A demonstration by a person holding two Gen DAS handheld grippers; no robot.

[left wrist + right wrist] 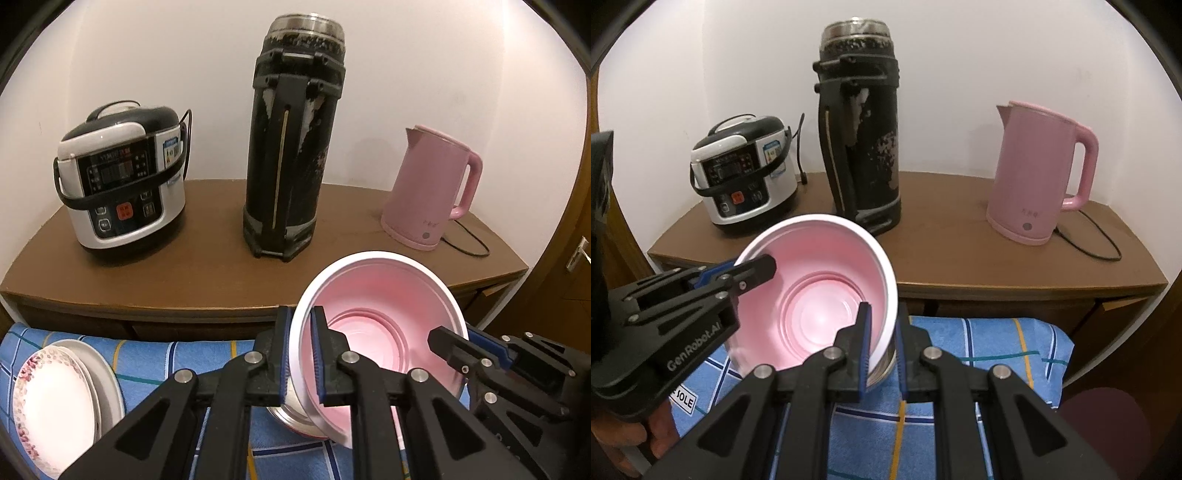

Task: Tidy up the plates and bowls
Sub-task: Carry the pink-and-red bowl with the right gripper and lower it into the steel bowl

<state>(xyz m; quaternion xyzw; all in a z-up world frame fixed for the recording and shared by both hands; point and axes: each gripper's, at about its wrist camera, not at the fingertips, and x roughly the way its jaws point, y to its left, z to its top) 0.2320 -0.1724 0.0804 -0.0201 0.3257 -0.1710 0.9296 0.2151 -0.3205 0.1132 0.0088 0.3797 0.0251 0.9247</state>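
Blue checked cloth (997, 343) below, pink bowl (373, 314) lifted, left tongs (300, 354) and right tongs (882, 343) clamped on opposite rims

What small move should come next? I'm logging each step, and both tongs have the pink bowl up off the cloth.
Probably carry the pink bowl toward the stacked plates at the left of the blue checked cloth and lower it there. Left tongs and right tongs each pinch opposite rims, so they should move together, keeping it level.

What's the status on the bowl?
Left gripper and right gripper both shut on pink bowl rim, opposite sides. Bowl lifted, tilted. Plates stacked left. Nothing blocking.
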